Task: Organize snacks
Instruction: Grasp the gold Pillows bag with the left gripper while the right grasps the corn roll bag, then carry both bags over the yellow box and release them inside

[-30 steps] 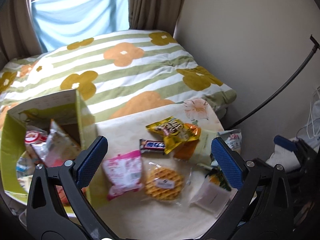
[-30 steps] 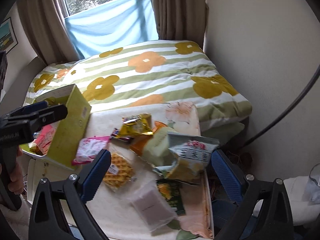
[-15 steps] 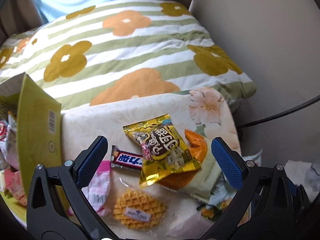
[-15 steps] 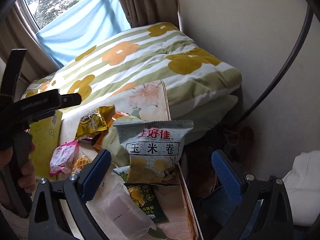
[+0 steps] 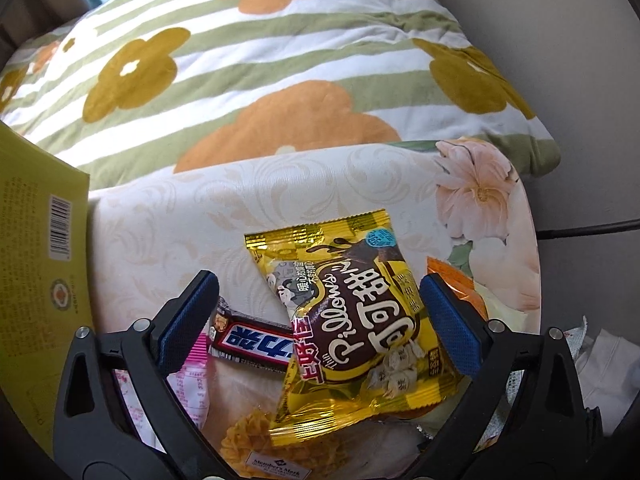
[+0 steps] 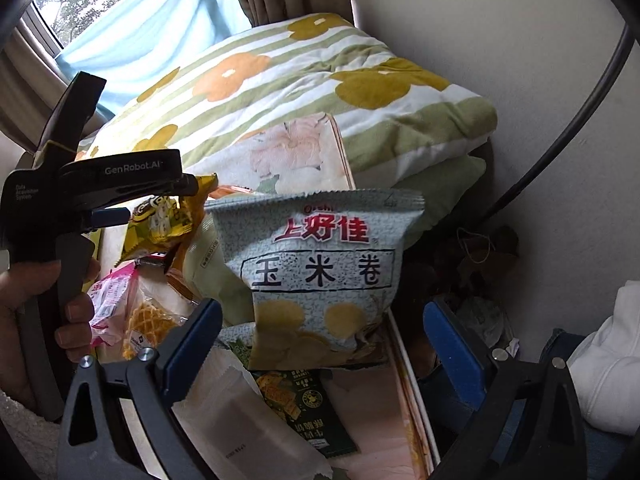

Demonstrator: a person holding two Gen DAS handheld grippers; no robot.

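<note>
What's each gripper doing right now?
Left gripper: open, holding nothing, above the yellow snack bag.
Right gripper: open, holding nothing, at the corn roll bag.

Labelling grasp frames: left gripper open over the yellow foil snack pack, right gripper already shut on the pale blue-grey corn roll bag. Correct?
Half right. The left gripper is open over the yellow foil snack pack. The right gripper is open too, its blue pads either side of the pale blue-grey corn roll bag, not closed on it, as the right wrist view shows.
</note>
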